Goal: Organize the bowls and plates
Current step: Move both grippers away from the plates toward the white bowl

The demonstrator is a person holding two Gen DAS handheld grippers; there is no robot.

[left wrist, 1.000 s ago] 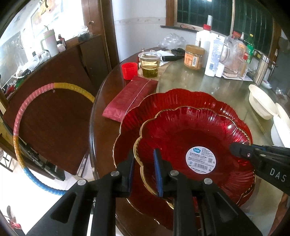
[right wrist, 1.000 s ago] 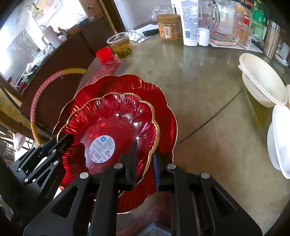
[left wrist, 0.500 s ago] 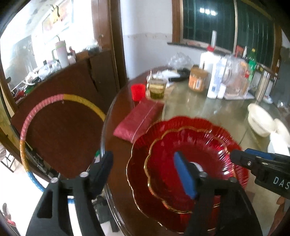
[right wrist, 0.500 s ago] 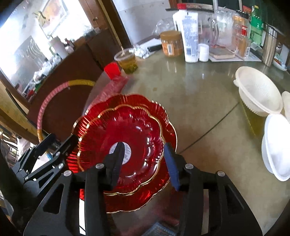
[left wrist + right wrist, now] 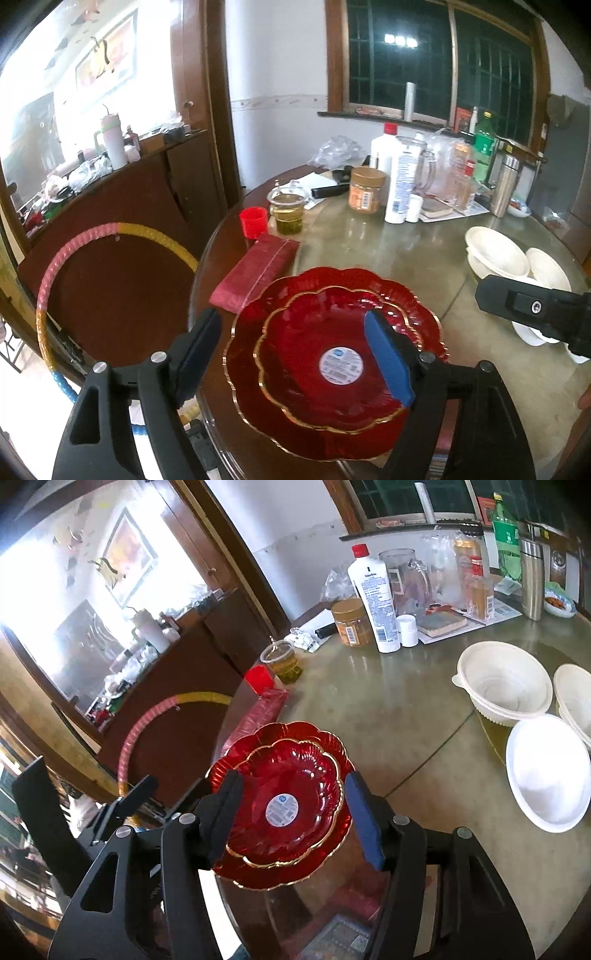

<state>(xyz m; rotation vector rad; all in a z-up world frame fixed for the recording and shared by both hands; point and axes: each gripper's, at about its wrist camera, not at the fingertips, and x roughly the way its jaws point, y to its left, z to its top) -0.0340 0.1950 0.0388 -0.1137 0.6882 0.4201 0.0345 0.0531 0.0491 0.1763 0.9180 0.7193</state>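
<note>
A small red scalloped plate [image 5: 314, 354] [image 5: 291, 786] with a gold rim and a white sticker lies stacked in a larger red plate [image 5: 243, 332] [image 5: 332, 842] near the round table's [image 5: 369, 243] edge. My left gripper [image 5: 291, 321] hovers above the stack's left side, jaws opening, pads touching nothing. My right gripper [image 5: 293, 781] hangs above its right side, jaws also opening, and nothing is pressed between them. One of its fingers [image 5: 495, 295] shows at the right of the left wrist view. Three white bowls [image 5: 502, 686] [image 5: 546, 775] [image 5: 576, 694] sit to the right.
Behind the plates lie a red packet [image 5: 255, 273], a red cup [image 5: 253, 221] and a clear cup of tea [image 5: 288, 214]. Farther back stand a jar [image 5: 365, 192], a lotion bottle [image 5: 397, 188], a pitcher and a steel flask [image 5: 504, 188]. A hoop [image 5: 110, 236] leans left of the table edge.
Both grippers were shut on the small red plate's rim. They have let go, opened wide and drawn back upward; the plate stays on the larger one.
</note>
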